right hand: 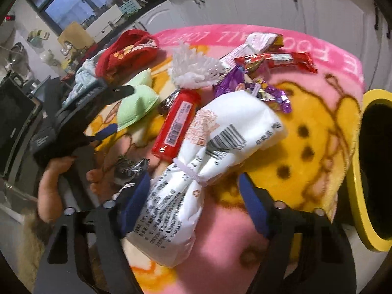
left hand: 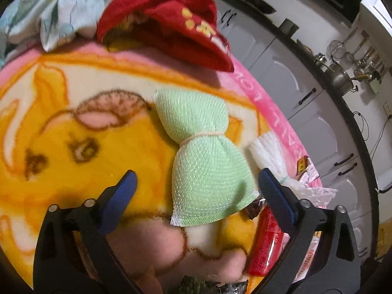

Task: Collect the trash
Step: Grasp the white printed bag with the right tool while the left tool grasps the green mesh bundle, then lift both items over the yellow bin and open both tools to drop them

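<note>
My left gripper (left hand: pixel 196 186) gapes around the green foam net (left hand: pixel 203 156); my right gripper (right hand: pixel 193 191) brackets the white tied packet (right hand: pixel 196 161), unpinched, bin (right hand: pixel 355 191) at three o'clock.

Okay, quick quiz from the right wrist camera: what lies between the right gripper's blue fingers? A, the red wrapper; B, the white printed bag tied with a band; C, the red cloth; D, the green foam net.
B: the white printed bag, cinched with a pale band, lies between the fingers of the right gripper, while the red wrapper and green foam net sit farther off.
</note>
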Tool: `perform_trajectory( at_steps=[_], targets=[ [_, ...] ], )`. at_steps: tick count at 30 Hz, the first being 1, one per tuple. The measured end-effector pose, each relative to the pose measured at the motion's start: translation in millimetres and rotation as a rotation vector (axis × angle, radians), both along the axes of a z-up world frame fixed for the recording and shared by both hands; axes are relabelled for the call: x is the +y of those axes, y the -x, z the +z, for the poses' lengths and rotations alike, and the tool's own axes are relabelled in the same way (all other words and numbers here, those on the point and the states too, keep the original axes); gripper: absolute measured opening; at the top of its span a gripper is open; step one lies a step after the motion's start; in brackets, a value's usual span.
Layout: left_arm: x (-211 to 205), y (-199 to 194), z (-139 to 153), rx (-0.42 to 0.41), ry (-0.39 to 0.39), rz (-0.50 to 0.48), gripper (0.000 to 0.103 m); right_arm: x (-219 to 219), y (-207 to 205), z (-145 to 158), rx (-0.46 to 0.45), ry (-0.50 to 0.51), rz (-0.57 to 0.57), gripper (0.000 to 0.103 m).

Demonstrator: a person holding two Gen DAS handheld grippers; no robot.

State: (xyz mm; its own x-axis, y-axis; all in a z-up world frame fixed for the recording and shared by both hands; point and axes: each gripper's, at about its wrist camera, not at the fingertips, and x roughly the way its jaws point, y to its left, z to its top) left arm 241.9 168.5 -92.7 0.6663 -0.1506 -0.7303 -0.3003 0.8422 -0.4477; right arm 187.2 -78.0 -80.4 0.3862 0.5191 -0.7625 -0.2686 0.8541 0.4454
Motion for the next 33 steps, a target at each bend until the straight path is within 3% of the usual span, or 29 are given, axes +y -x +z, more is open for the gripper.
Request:
perform_trajectory(
  at_steps=[3, 7, 9, 13, 18, 33],
  targets=[
    [-5.5, -1.8, -3.0, 0.012, -0.033, -0.009, 0.081, 0.9, 1.3, 3.1, -0.008, -0.011, 0.036, 0.054],
    [-9.9, -2.2, -3.8, 0.023, -0.058, -0.024, 0.069, -1.1, 4.5, 5.3, -0.016, -0.014, 0.057, 0.049],
    [-11.2, -2.9, -3.0, 0.020, -0.048, -0.044, 0.051, -2.3, 5.9, 6.1, -0.019, -0.016, 0.063, 0.047],
    [-19.7, -1.8, -1.1, 0.021, -0.065, -0.077, 0.046, -3.2, 7.6, 7.9, -0.027, -0.018, 0.071, 0.044],
    [-21.3, 6.0, 3.4, -0.006, -0.071, -0.085, 0.031, -4.8, 12.3, 12.3, -0.045, -0.024, 0.096, 0.041],
    [-28.2, 52.5, 39.1, -0.126, -0.137, -0.059, 0.026, -13.0, 26.4, 35.0, -0.146, -0.023, 0.143, 0.034]
  ],
)
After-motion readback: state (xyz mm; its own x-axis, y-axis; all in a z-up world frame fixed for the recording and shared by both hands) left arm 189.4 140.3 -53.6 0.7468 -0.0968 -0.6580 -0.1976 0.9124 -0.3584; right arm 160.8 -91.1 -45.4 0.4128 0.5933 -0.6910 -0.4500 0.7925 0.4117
